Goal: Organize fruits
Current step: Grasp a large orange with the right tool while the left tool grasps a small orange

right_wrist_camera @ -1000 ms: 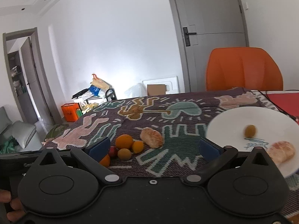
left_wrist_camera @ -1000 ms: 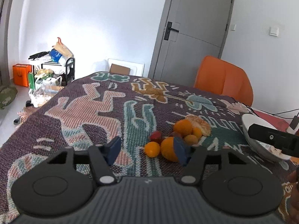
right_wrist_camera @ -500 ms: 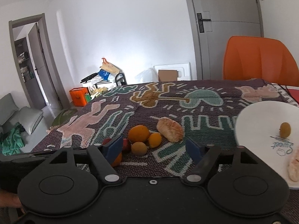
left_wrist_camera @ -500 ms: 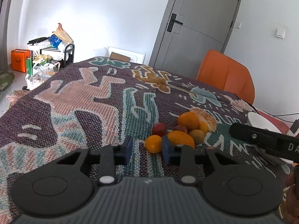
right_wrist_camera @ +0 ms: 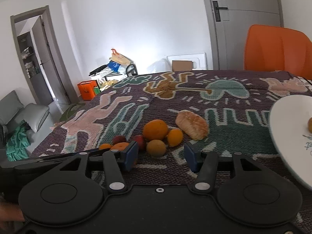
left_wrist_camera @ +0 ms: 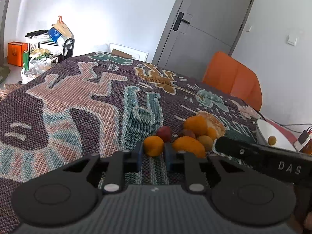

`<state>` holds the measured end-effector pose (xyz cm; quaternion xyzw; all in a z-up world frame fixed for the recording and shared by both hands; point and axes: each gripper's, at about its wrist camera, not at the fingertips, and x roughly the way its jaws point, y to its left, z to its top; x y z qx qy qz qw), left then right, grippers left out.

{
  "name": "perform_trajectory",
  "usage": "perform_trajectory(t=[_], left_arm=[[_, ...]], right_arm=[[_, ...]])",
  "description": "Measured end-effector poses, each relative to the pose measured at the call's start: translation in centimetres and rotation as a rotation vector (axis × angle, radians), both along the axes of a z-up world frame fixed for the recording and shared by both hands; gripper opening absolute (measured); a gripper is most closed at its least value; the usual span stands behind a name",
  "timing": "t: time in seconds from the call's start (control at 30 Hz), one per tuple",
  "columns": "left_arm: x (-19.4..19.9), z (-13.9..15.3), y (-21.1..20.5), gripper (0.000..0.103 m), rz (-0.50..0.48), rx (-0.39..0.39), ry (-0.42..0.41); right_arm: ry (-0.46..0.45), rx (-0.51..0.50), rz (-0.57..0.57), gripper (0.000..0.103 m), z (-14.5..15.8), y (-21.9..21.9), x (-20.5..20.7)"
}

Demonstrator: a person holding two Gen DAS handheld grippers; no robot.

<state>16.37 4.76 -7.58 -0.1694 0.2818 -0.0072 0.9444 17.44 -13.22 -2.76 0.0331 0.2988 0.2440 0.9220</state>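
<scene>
1. Fruits sit in one loose cluster on the patterned blanket [left_wrist_camera: 81,97], toward its near-right part, w/ the white plate [right_wrist_camera: 286,128] off at the right edge.
2. Small orange [left_wrist_camera: 153,145] is the nearest piece in left wrist view; left gripper [left_wrist_camera: 153,157] has its blue pads on both sides of it, closed in tight, looks clamped on it, fruit at blanket level.
3. Just right of it: a bigger orange [left_wrist_camera: 188,146], partly behind the right pad. Behind: dark red fruit [left_wrist_camera: 164,133], a 2nd reddish one, a large orange [left_wrist_camera: 195,125], a brownish-yellow round fruit [left_wrist_camera: 204,142].
4. Peeled citrus [right_wrist_camera: 192,124] lies at the far-right side of the cluster, touching or nearly touching the small yellow-orange fruit [right_wrist_camera: 175,137].
5. Right gripper [right_wrist_camera: 160,157] is low over the blanket, jaws apart, nothing between them; brownish-yellow fruit just ahead of the gap, not touched.
6. Plate holds a small yellowish fruit [left_wrist_camera: 271,140]; rest of the plate is cut off by frame.
7. Orange chair [right_wrist_camera: 276,50] stands behind the blanket's far-right edge; grey door [left_wrist_camera: 206,25] beyond.
</scene>
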Motion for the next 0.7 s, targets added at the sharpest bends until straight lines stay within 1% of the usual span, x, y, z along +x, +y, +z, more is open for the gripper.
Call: perform_trajectory(t=[0.1, 0.27, 0.53, 0.6, 0.63, 0.7], left_arm=[[-0.4, 0.2, 0.5, 0.021, 0.018, -0.013, -0.010], [-1.1, 0.7, 1.3, 0.021, 0.038, -0.007, -0.017], [-1.9, 1.0, 2.8, 0.021, 0.062, -0.004, -0.017], [-2.0, 1.3, 2.7, 0.021, 0.059, 0.004, -0.020], [-2.1, 1.4, 2.6, 0.021, 0.057, 0.011, -0.023], [-2.1, 1.7, 2.4, 0.021, 0.054, 0.019, -0.025]], right_arm=[[0.003, 0.008, 0.024, 0.054, 0.1, 0.6, -0.3], [0.008, 0.014, 0.056, 0.054, 0.2, 1.7, -0.6], [0.058, 0.015, 0.095, 0.054, -1.0, 3.6, -0.3], [0.066, 0.012, 0.097, 0.041, -1.5, 4.0, -0.2], [0.071, 0.013, 0.097, 0.037, -1.7, 4.0, -0.2], [0.070, 0.026, 0.099, 0.036, -1.5, 3.7, -0.4]])
